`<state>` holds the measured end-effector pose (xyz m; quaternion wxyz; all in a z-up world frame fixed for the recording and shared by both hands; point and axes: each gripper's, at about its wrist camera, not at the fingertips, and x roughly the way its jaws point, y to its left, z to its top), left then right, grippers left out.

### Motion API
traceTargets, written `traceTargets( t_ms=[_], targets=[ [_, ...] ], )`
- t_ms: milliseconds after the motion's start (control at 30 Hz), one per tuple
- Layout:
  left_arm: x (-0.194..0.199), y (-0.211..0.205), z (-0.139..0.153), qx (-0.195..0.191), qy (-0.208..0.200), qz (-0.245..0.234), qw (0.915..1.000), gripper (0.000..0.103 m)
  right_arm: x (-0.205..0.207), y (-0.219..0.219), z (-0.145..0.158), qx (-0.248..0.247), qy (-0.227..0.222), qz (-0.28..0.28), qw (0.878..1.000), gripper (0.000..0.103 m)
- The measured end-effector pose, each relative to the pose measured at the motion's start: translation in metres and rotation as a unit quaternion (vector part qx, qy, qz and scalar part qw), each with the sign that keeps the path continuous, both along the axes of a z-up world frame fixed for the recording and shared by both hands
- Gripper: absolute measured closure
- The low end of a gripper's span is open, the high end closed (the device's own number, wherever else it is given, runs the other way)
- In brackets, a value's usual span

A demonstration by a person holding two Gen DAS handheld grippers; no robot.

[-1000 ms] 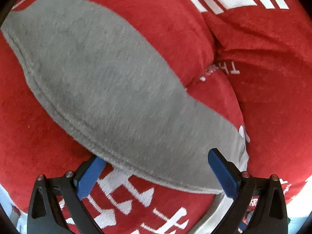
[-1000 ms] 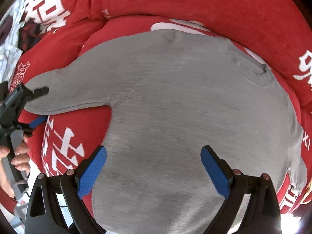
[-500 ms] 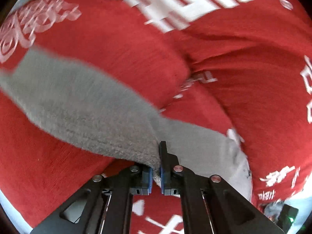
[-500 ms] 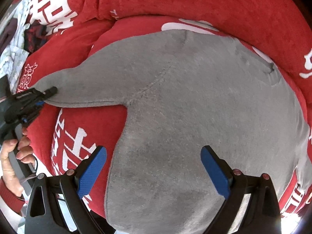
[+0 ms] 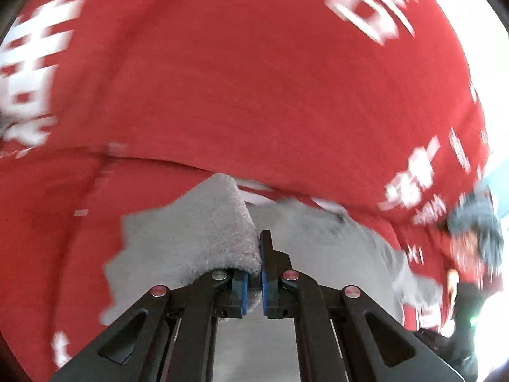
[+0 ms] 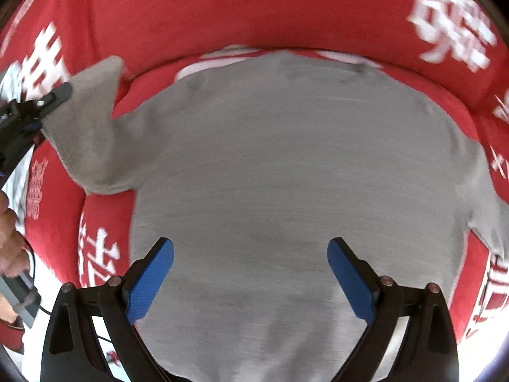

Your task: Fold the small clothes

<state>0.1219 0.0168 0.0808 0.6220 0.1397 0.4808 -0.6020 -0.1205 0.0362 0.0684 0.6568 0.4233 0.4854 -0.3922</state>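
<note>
Right wrist view: red blanket point(image 6: 254, 9) underneath, gray shirt point(image 6: 286, 175) spread flat on it, body straight ahead of the right hand-held gripper point(image 6: 251, 273), whose jaws are wide and empty. Left hand-held gripper point(image 5: 253, 273) is clamped on the sleeve point(image 6: 92, 121), lifted off the blanket. My take: carry the sleeve over the body, lay it flat, right one pins the body against dragging.

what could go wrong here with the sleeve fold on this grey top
1. The left gripper pinches only the edge of the grey fleece top's sleeve; the hold could slip mid-fold.
2. The right gripper hangs open above the body, pinning nothing, so the garment may drag.
3. The red printed cushion underneath is lumpy; creases may form.
</note>
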Motion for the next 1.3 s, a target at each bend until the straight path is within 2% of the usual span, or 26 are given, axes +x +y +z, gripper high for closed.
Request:
traceTargets(
  t_ms=[100, 167, 300, 333, 367, 400, 433, 467, 633, 733, 800, 933, 1033, 1100, 1200, 1300],
  targets=[
    [-0.069, -0.033, -0.022, 0.033, -0.028, -0.071, 0.9965, 0.096, -0.044, -0.009, -0.001, -0.001, -0.002, -0.049, 0.999, 0.005],
    [-0.099, -0.038, -0.043, 0.062, -0.047, -0.103, 0.9917, 0.096, -0.077, -0.015, -0.007, 0.007, -0.003, -0.081, 0.997, 0.005],
    [-0.143, -0.043, -0.073, 0.128, -0.115, -0.124, 0.9774, 0.096, -0.130, -0.024, -0.020, 0.030, -0.002, -0.127, 0.991, 0.005],
    [-0.147, -0.041, -0.078, 0.141, -0.125, -0.116, 0.9751, 0.091, -0.137, -0.026, -0.021, 0.032, -0.002, -0.129, 0.991, 0.005],
    [-0.149, -0.039, -0.080, 0.154, -0.129, -0.107, 0.9738, 0.064, -0.145, -0.029, -0.023, 0.033, -0.001, -0.128, 0.991, 0.005],
    [-0.149, -0.037, -0.080, 0.158, -0.131, -0.094, 0.9742, 0.044, -0.148, -0.030, -0.023, 0.032, 0.000, -0.125, 0.992, 0.005],
    [-0.148, -0.032, -0.075, 0.154, -0.139, -0.071, 0.9757, 0.012, -0.151, -0.034, -0.023, 0.030, 0.002, -0.118, 0.992, 0.005],
    [-0.147, -0.025, -0.066, 0.143, -0.151, -0.052, 0.9768, 0.007, -0.152, -0.036, -0.024, 0.029, 0.004, -0.112, 0.993, 0.005],
    [-0.136, 0.008, -0.028, 0.137, -0.149, -0.030, 0.9789, 0.007, -0.137, -0.052, -0.019, -0.002, 0.007, -0.064, 0.998, 0.005],
    [-0.096, 0.034, -0.010, 0.143, -0.156, 0.020, 0.9772, 0.007, -0.101, -0.060, -0.007, -0.041, -0.005, -0.004, 0.999, 0.005],
    [-0.071, 0.046, -0.010, 0.160, -0.155, 0.058, 0.9732, 0.007, -0.066, -0.060, 0.003, -0.063, -0.019, 0.046, 0.997, 0.005],
    [-0.015, 0.071, -0.037, 0.217, -0.118, 0.125, 0.9609, 0.007, 0.017, -0.055, 0.013, -0.101, -0.037, 0.148, 0.983, 0.005],
    [0.002, 0.090, -0.052, 0.229, -0.089, 0.145, 0.9584, 0.007, 0.068, -0.049, 0.007, -0.114, -0.038, 0.212, 0.970, 0.005],
    [0.007, 0.098, -0.060, 0.232, -0.081, 0.148, 0.9580, 0.007, 0.099, -0.042, -0.004, -0.131, -0.014, 0.263, 0.956, 0.006],
    [0.015, 0.105, -0.069, 0.237, -0.070, 0.157, 0.9562, 0.007, 0.128, -0.032, -0.020, -0.148, 0.014, 0.310, 0.939, 0.009],
    [0.020, 0.102, -0.083, 0.237, -0.053, 0.170, 0.9551, 0.007, 0.147, -0.032, -0.030, -0.148, 0.015, 0.325, 0.934, 0.014]
  ],
)
